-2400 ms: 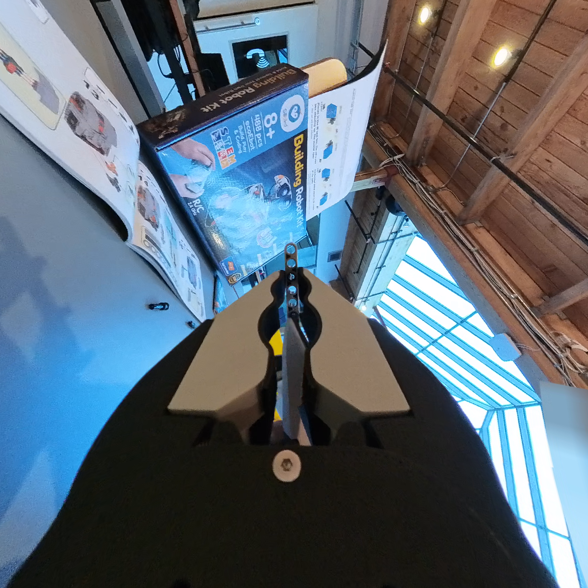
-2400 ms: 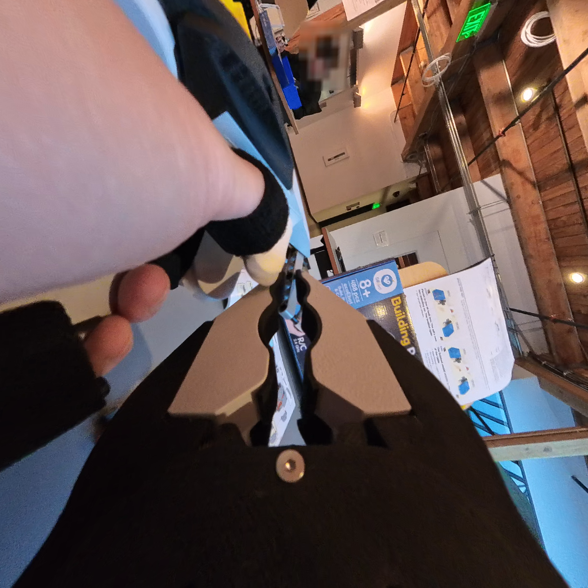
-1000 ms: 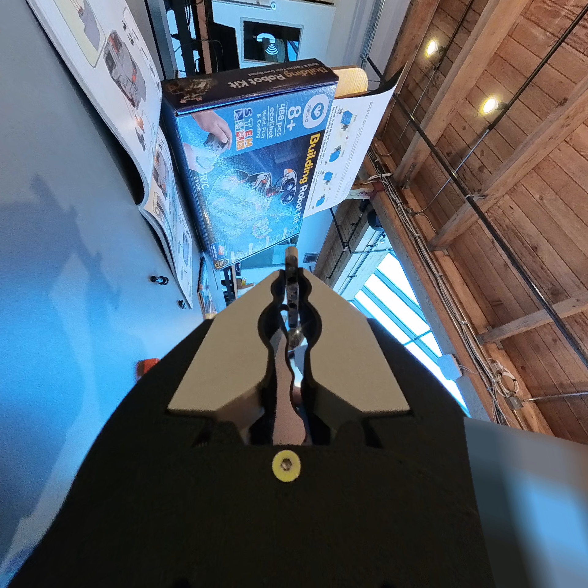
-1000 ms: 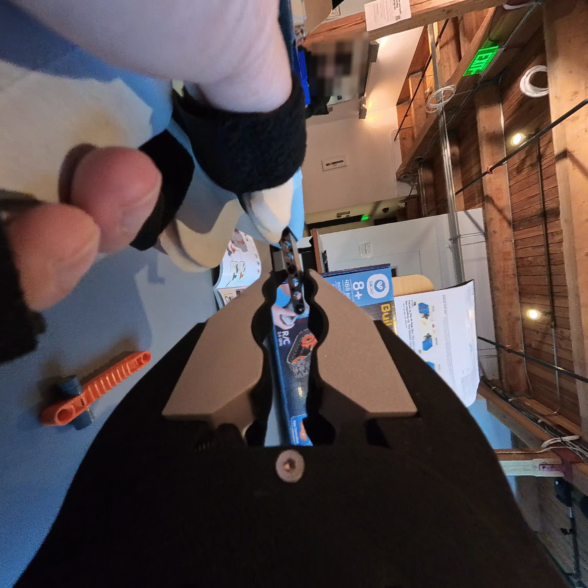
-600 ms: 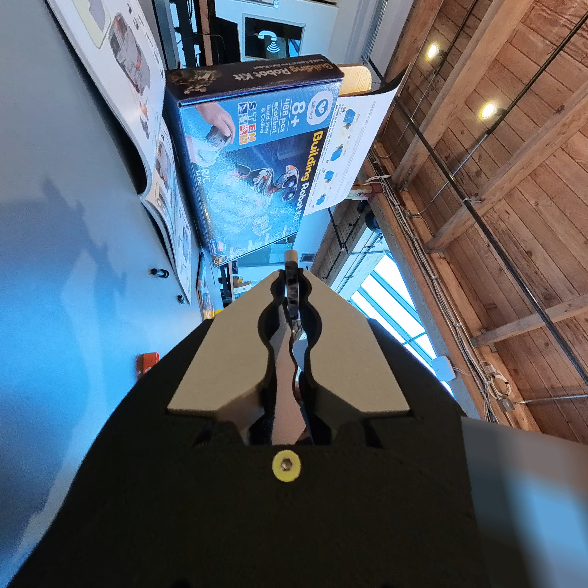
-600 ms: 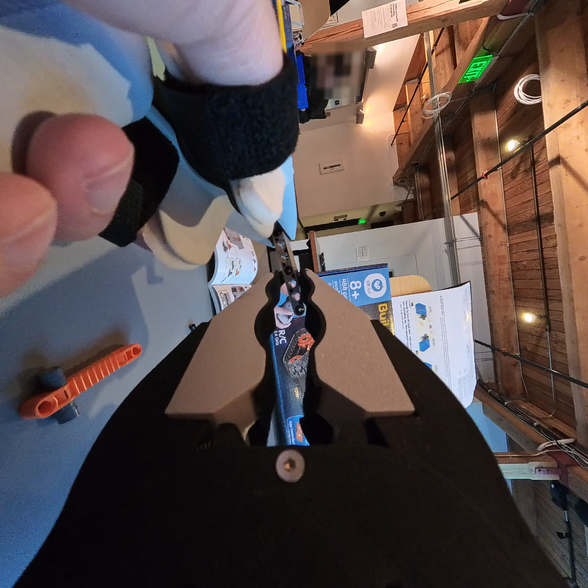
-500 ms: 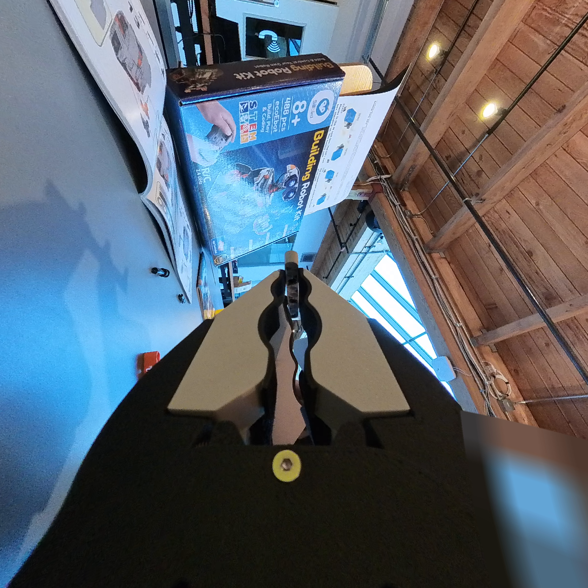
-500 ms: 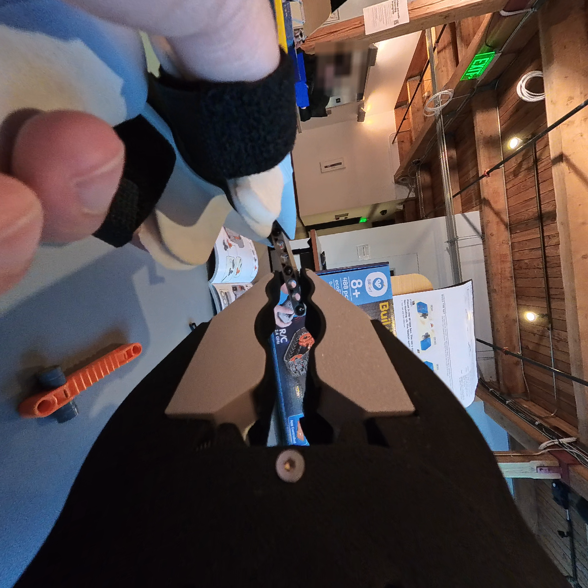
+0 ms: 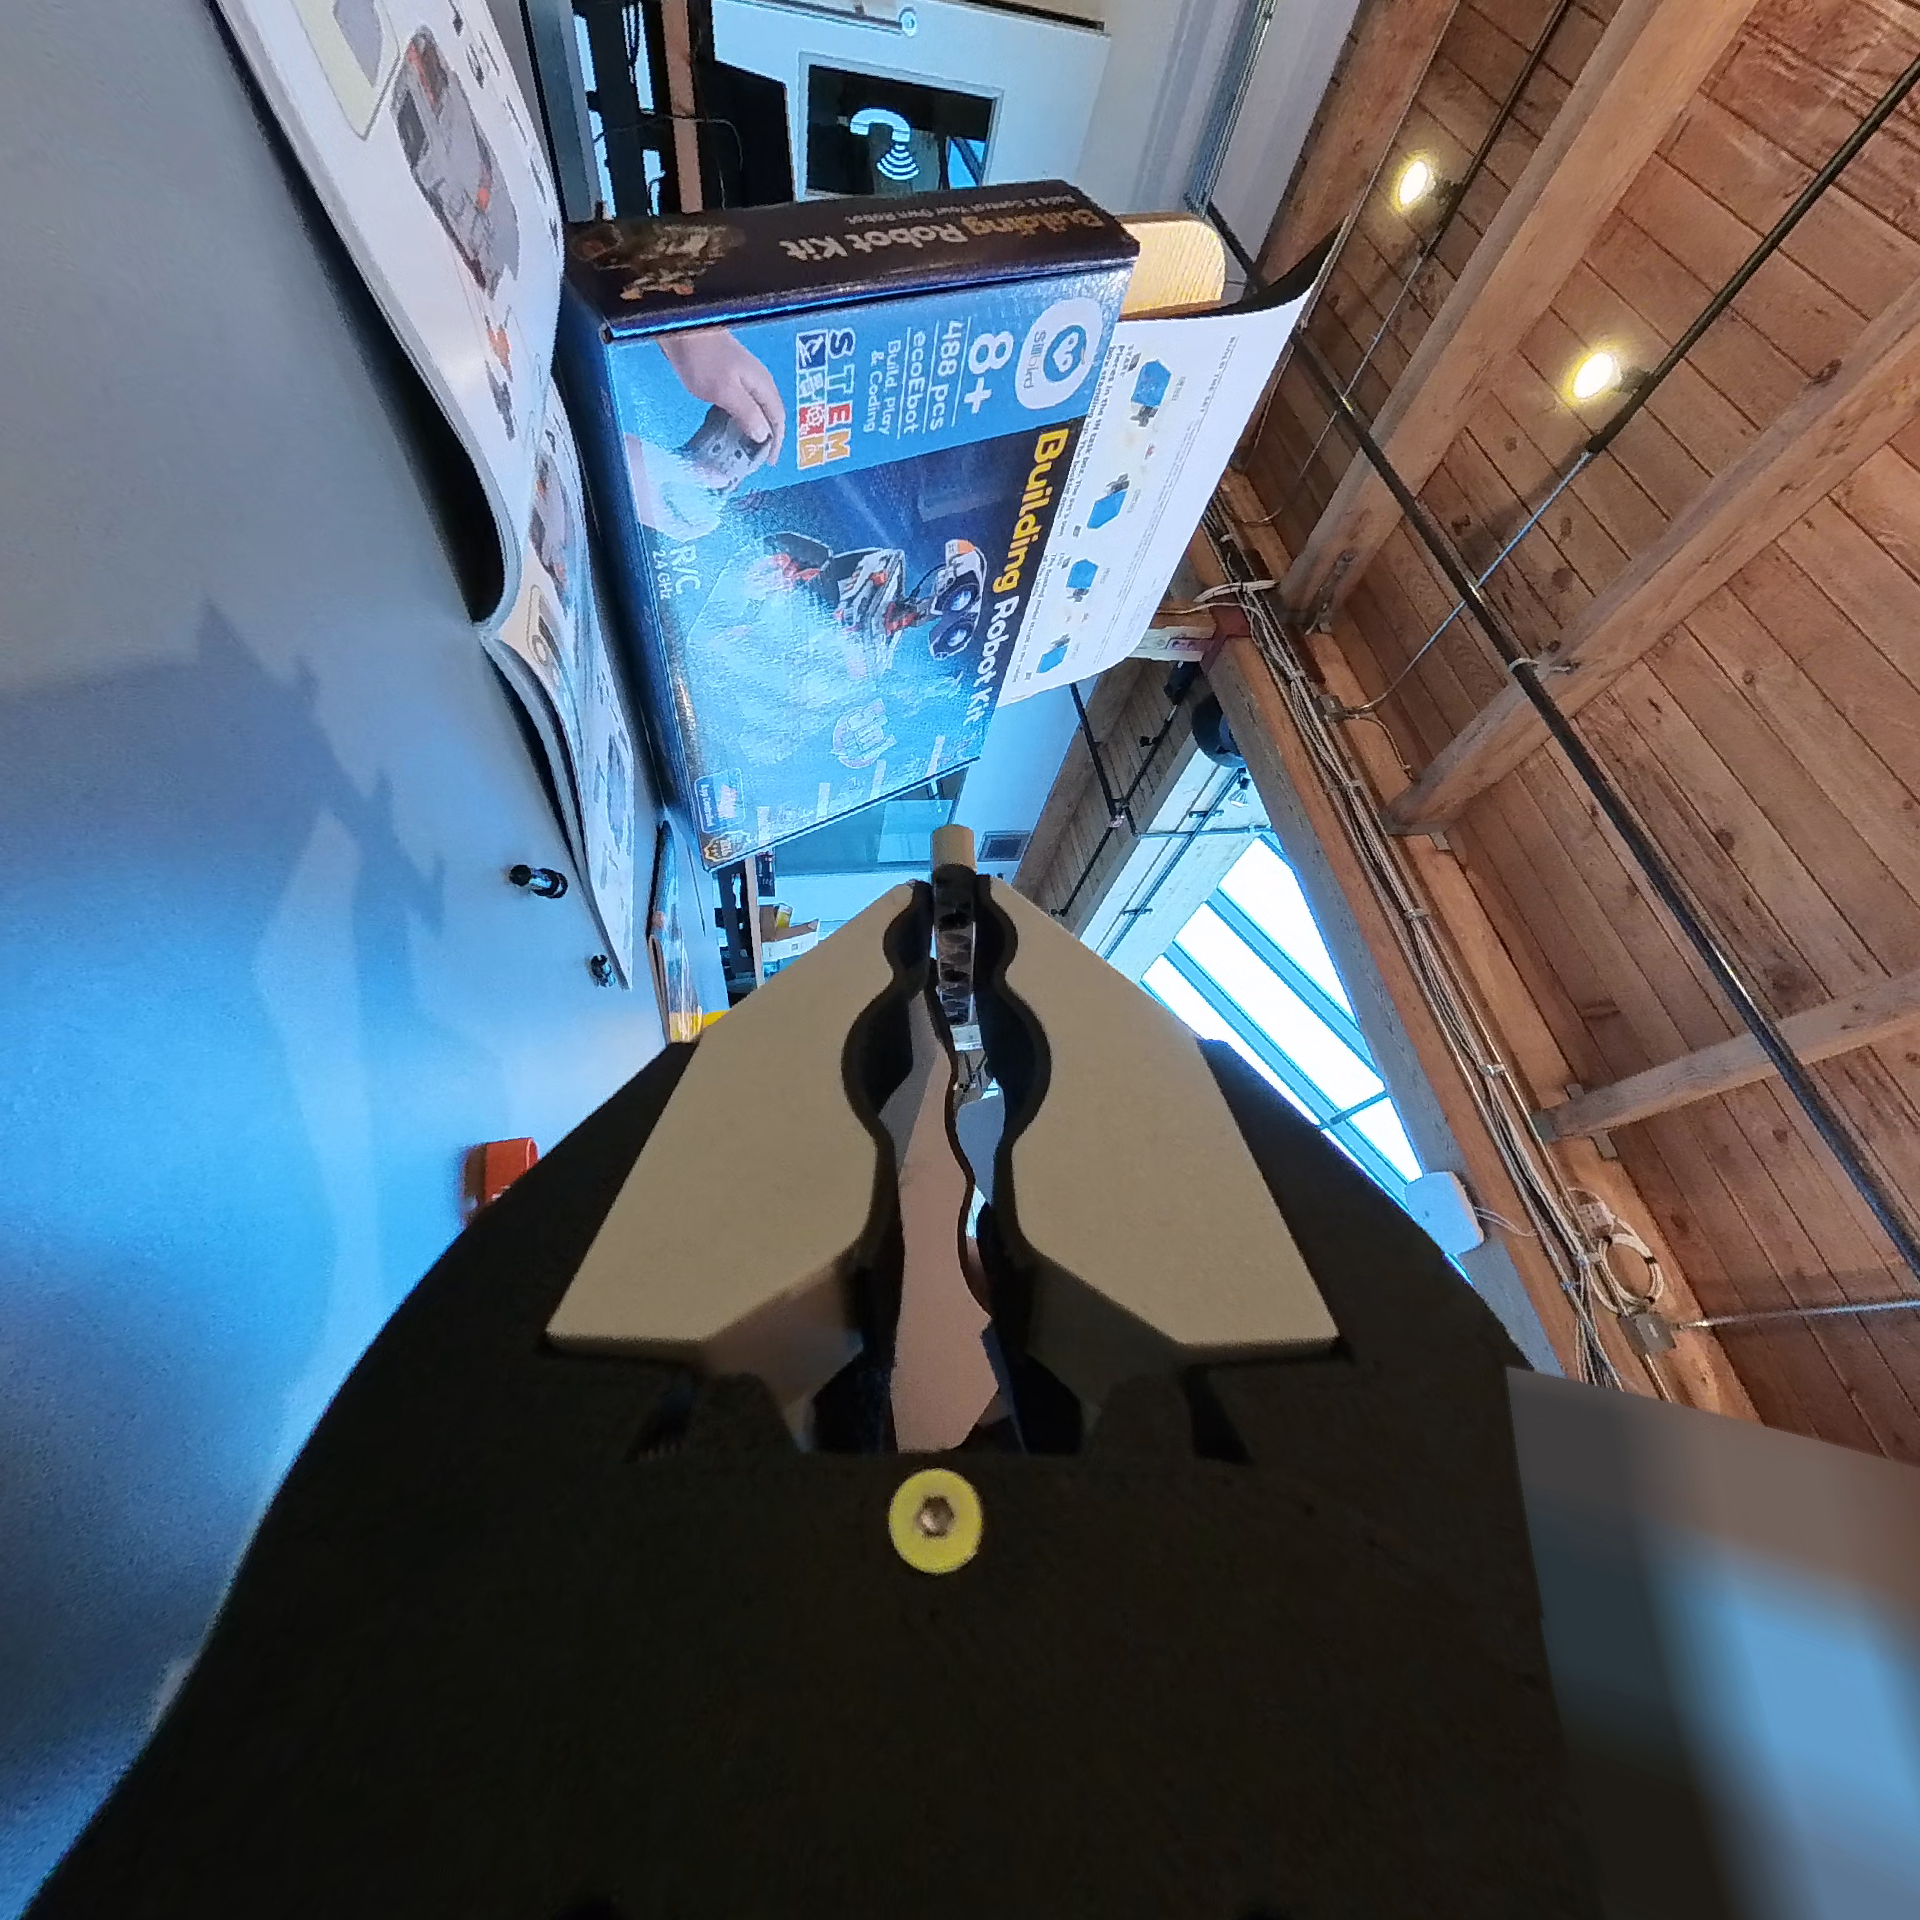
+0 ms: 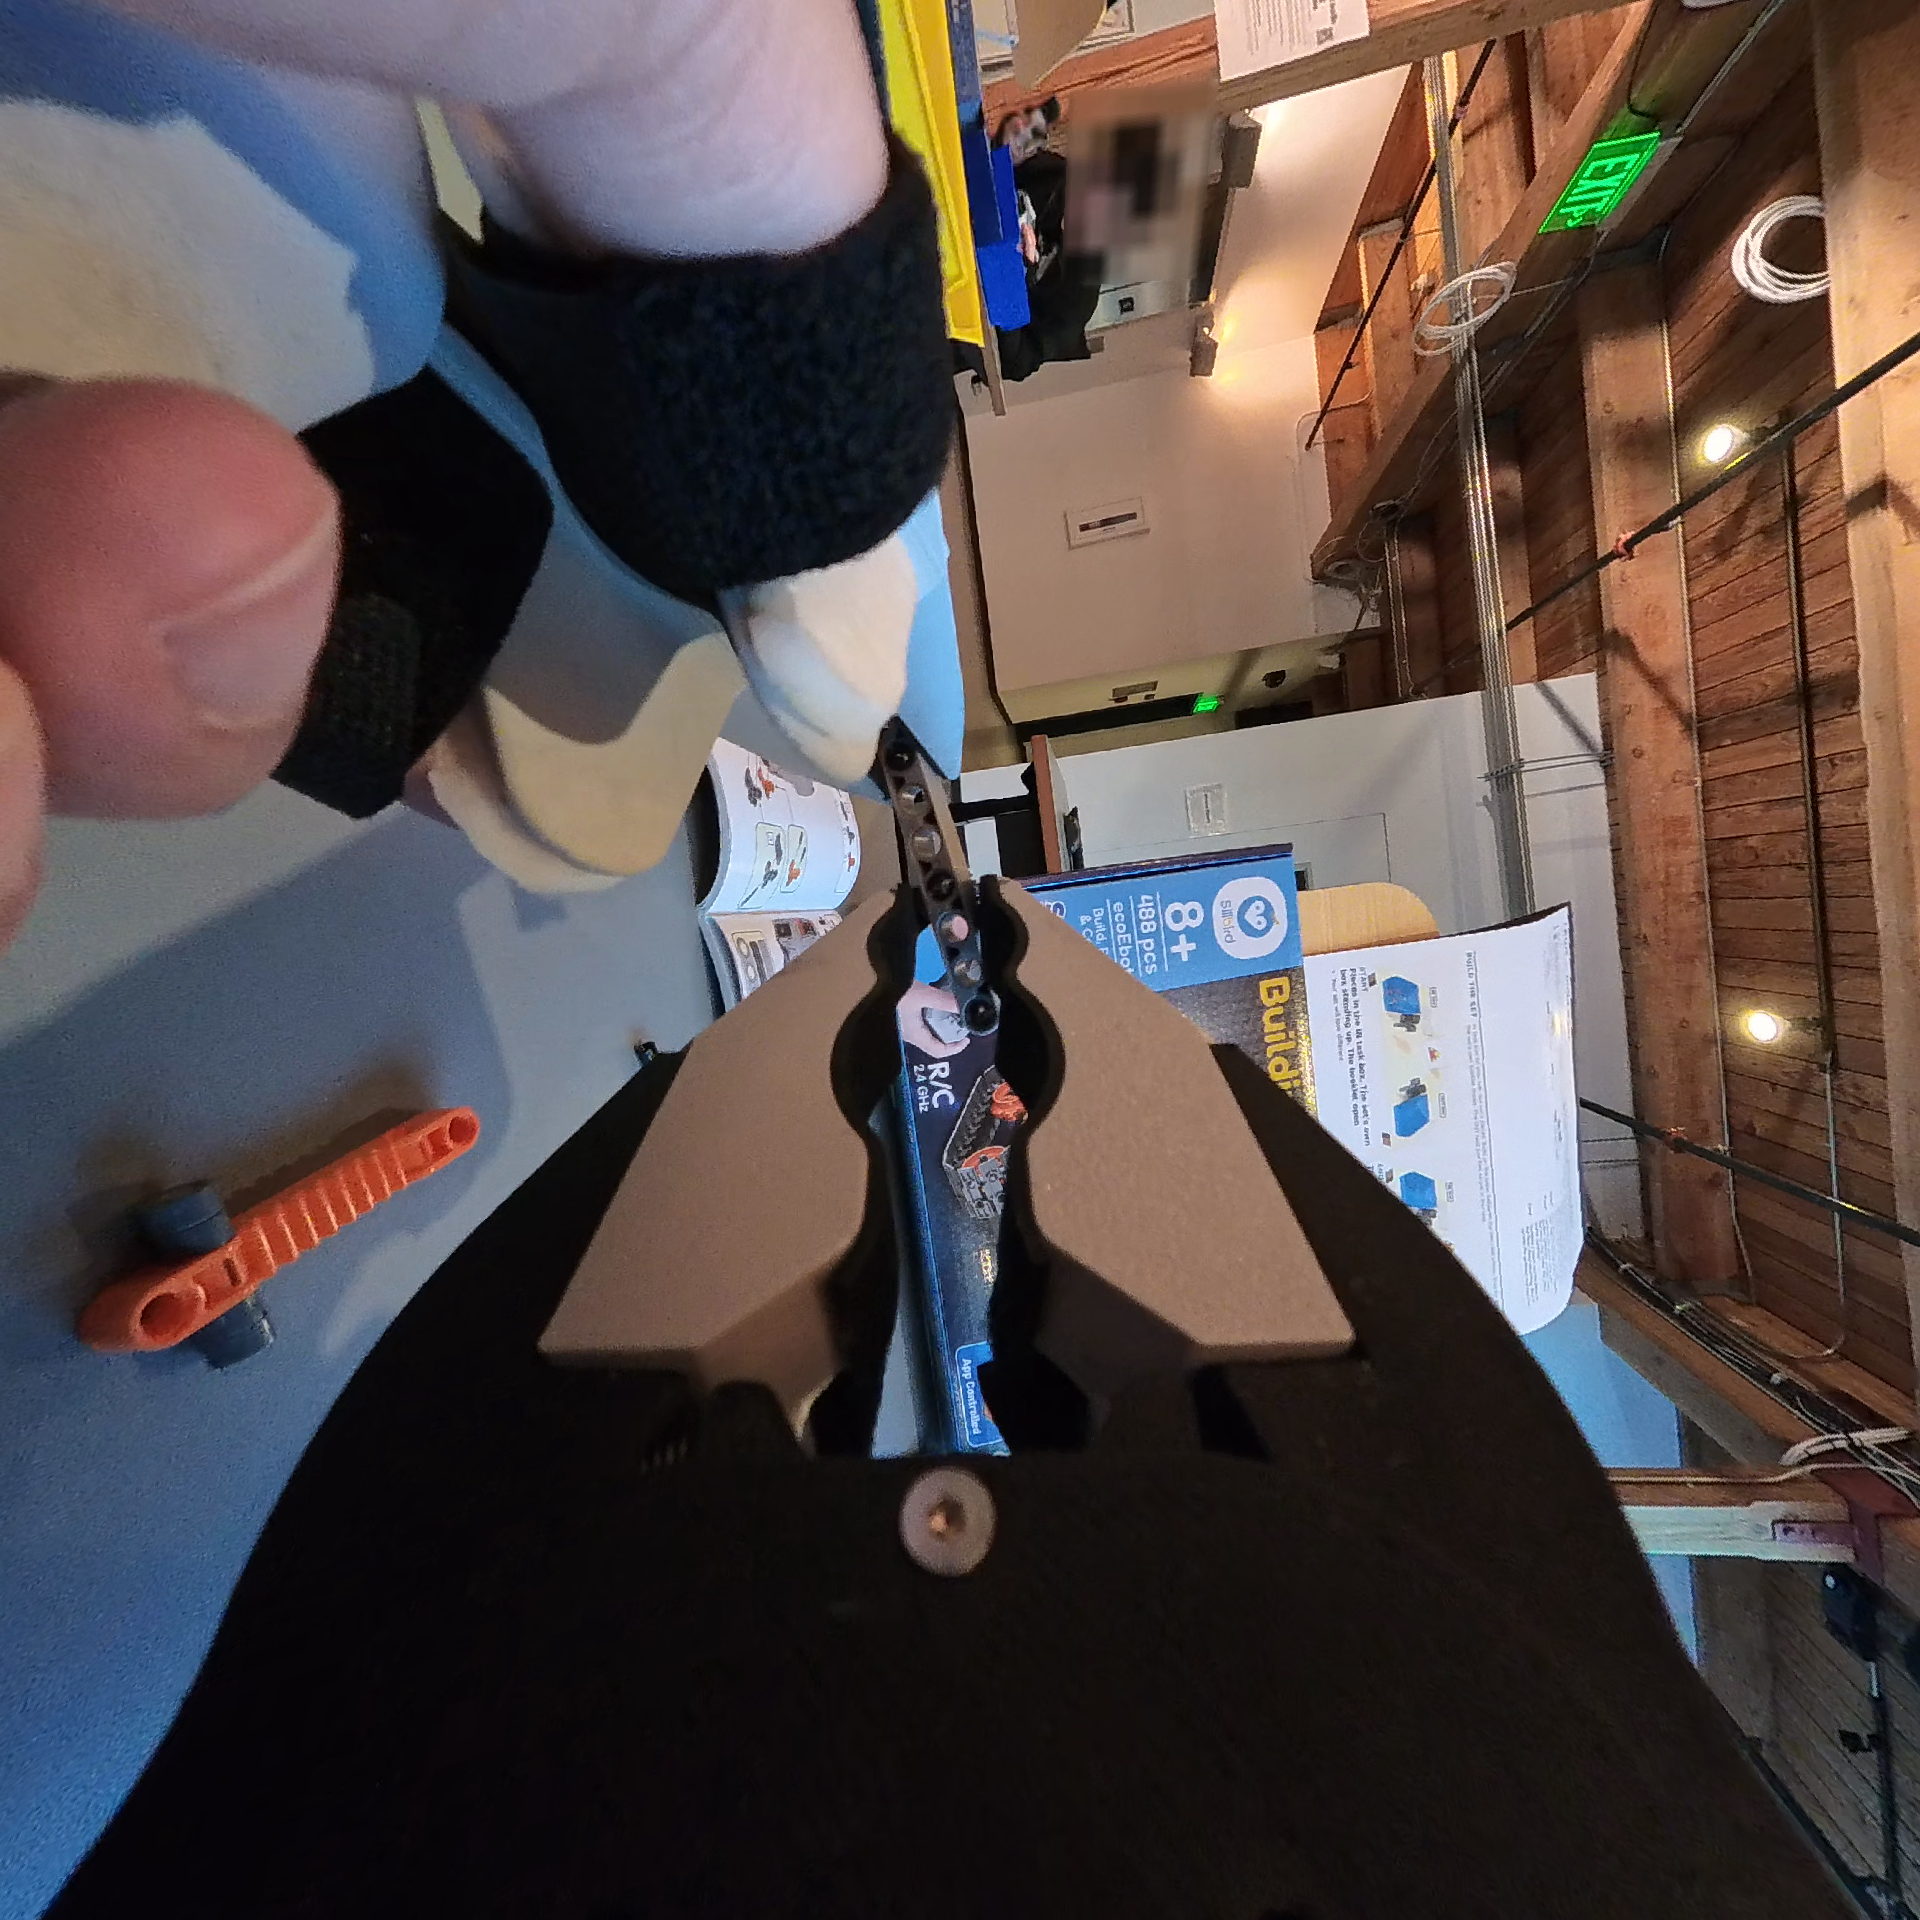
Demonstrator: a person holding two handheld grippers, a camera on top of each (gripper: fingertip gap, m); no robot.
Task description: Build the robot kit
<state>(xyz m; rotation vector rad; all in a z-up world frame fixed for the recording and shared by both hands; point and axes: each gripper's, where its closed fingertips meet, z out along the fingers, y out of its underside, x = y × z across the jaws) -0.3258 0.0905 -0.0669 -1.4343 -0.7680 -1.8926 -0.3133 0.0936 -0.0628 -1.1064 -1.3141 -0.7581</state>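
Observation:
My left gripper (image 9: 951, 888) is shut on a thin black beam with holes (image 9: 954, 940), seen edge-on between its tips, with a small pale tip just beyond it. In the right wrist view the same black beam (image 10: 935, 883) runs from my right gripper (image 10: 940, 896), which is shut on its lower end, up to the left gripper's pale fingertips (image 10: 831, 665). A hand (image 10: 156, 582) with a black strap holds that left gripper at the upper left. Both grippers are above the grey table (image 9: 156, 935).
A blue kit box (image 9: 831, 540) stands behind, with an open instruction booklet (image 9: 468, 260) beside it and a printed sheet (image 9: 1153, 488) leaning on it. An orange toothed beam on a grey connector (image 10: 281, 1226) lies on the table. Small black pins (image 9: 540, 881) lie near the booklet. Both grippers' tips are close together, under 4 cm apart.
The two grippers have turned and drawn slightly apart. Less of the beam now sticks out of the left gripper. The orange beam came into the right view. Little moved in the last half second.

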